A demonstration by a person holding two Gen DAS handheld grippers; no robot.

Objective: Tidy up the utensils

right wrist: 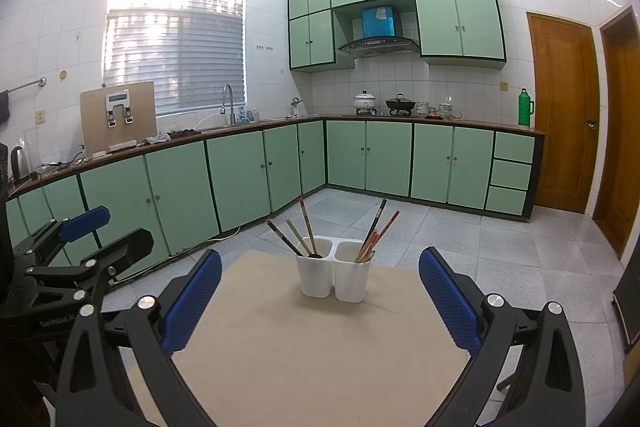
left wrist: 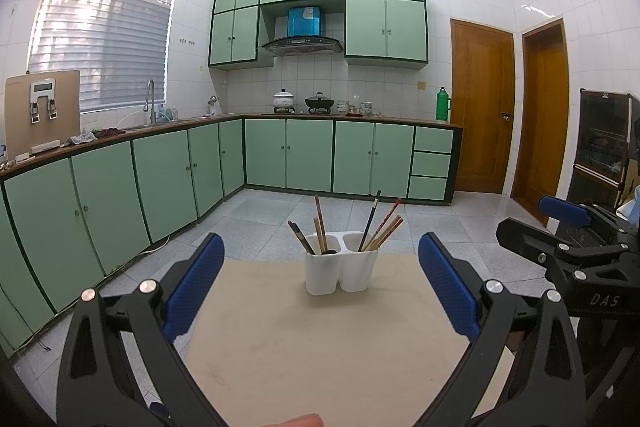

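A white two-compartment holder stands near the far edge of a beige table. Chopsticks and a dark spoon lean in its left cup. More chopsticks lean in its right cup. My left gripper is open with nothing between its blue pads, a short way in front of the holder. My right gripper is also open and holds nothing, facing the holder. Each gripper shows at the side of the other's view.
Green kitchen cabinets run along the left and back walls with a sink, pots and a green flask on the counter. Wooden doors stand at the right. A dark cabinet is beside the table. Tiled floor lies beyond the table.
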